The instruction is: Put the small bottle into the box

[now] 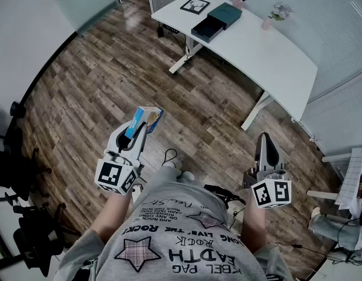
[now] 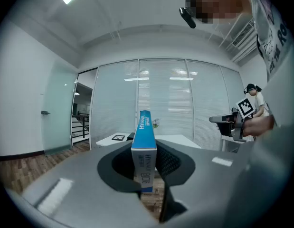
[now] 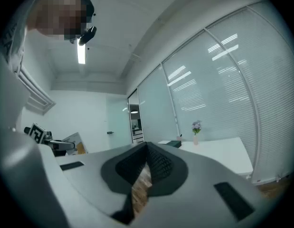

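One small pinkish item (image 1: 238,2), too small to tell whether it is the small bottle, stands at the far edge of the white desk (image 1: 286,57), just beside the box. One box (image 1: 219,19), dark teal, lies near the desk's left end as the head view shows it, with its darker drawer pulled out toward the near edge. One framed picture (image 1: 195,5) lies flat at the far left corner of the desk, near the box but apart from it. One pale vase of flowers (image 1: 274,15) stands by the far edge, to the right of the box. All four lie well apart from the person. One blue-and-white carton (image 1: 144,120) stands on edge between the jaws of the left gripper (image 1: 138,131), which is clenched on its two broad faces, with the carton's top jutting past the tips; the carton is held in the air over the floor. One right gripper (image 1: 264,138) is held level beside it, its jaws pressed together with nothing between them. Two marker cubes, one on each gripper. One grey shirt (image 1: 169,239) printed with stars and lettering fills the lower edge of the head view. The floor (image 1: 110,69) is dark wood plank. Black office chairs (image 1: 17,157) stand at the left. The room has white blind-covered glass walls, one frosted glass door (image 1: 81,2) and ceiling strip lights.
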{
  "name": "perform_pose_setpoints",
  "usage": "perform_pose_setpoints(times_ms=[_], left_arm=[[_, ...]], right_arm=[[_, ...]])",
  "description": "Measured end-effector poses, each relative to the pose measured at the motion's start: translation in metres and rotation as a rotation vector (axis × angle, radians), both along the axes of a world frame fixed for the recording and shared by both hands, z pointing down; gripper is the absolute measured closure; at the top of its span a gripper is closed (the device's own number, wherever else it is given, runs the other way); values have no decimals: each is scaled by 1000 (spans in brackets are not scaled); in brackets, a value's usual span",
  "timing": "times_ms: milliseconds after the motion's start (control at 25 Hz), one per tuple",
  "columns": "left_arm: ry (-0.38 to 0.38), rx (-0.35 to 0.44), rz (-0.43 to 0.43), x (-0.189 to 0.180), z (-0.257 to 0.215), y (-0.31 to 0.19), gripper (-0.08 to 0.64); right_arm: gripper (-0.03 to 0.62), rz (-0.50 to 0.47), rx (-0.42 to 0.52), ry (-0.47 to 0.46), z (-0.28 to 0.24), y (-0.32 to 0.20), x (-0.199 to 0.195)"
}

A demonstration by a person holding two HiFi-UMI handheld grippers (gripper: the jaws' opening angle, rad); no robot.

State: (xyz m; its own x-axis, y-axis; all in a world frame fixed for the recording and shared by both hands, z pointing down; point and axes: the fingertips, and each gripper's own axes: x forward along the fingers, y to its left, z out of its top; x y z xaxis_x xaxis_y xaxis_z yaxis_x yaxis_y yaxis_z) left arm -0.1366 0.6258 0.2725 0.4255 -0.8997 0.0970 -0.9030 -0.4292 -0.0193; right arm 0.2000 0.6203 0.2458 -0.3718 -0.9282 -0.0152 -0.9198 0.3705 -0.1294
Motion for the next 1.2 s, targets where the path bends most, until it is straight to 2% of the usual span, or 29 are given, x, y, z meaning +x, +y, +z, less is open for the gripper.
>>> perform_pose_setpoints(times_ms=[160,440,640,760,1200], left_arm=[[-29,8,6,6,-4,0,474],[-24,-1,2,9,-2,-2,474],[-23,-16,-2,13,2,-5,474],[-23,-29,-4,11,7,-10,473],[3,-24,17,13,11,-92,472]], right_arm=[[578,-5,3,2,-5,1,1],[578,-20,20,3,-12,2,-1],[577,-57,23,-63,-13,-2,-1],[575,-65,22,-68,-12,-8,-4],[575,-51,19,-62,-13,-70,-5]])
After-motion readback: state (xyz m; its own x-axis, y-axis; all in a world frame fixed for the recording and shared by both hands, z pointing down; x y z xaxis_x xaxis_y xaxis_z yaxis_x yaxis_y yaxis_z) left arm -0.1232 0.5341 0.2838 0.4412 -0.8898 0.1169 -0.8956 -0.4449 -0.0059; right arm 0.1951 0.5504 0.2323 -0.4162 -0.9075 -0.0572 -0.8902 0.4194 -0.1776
